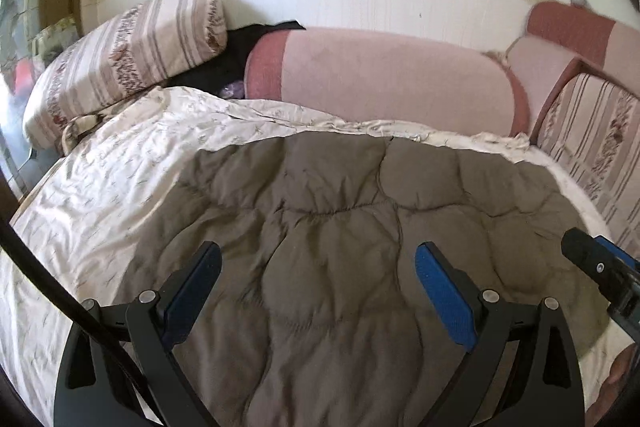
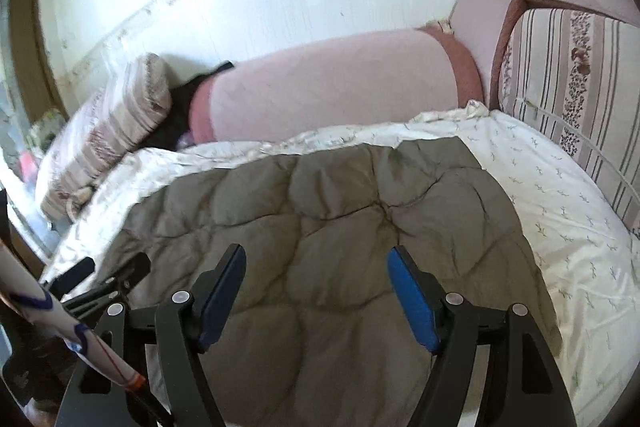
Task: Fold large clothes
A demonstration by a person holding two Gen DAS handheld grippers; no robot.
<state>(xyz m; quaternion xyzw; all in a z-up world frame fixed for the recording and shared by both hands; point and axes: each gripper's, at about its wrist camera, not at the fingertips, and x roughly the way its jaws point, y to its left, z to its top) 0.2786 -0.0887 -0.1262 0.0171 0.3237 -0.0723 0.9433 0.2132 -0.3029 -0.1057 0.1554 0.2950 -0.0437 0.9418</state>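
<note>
Far left in the left wrist view: striped pillow (image 1: 124, 63) leaning against the wall, a dark cloth (image 1: 224, 63) tucked behind its lower corner. Just right of that, long pink bolster (image 1: 384, 83) lying along the wall, darker pink bands at both ends. White sheet (image 1: 100, 167) with a fine sprig print, rumpled, covering the bed. On the sheet, toward the near edge, grey-brown quilted jacket (image 1: 340, 227) spread flat and puffy, stitched seams crossing it, far edge straight, white sheet showing between it and the bolster. Over the jacket, left hand-held gripper (image 1: 318, 291), jaws wide apart, blue pads facing each other, nothing between them. At the right edge, part of the right hand-held gripper (image 1: 600, 271), black with blue, over the jacket's right side. Beyond it, striped cushion (image 1: 592, 147) upright at the bed's end.

Right wrist view, left to right: left hand-held gripper (image 2: 100, 283) low at the left edge, blurred; same jacket (image 2: 320, 211) filling the middle, its right edge falling short of the sheet (image 2: 560, 195); right hand-held gripper (image 2: 316, 291) above the jacket, jaws spread, empty; striped cushion (image 2: 568, 75) at far right.
</note>
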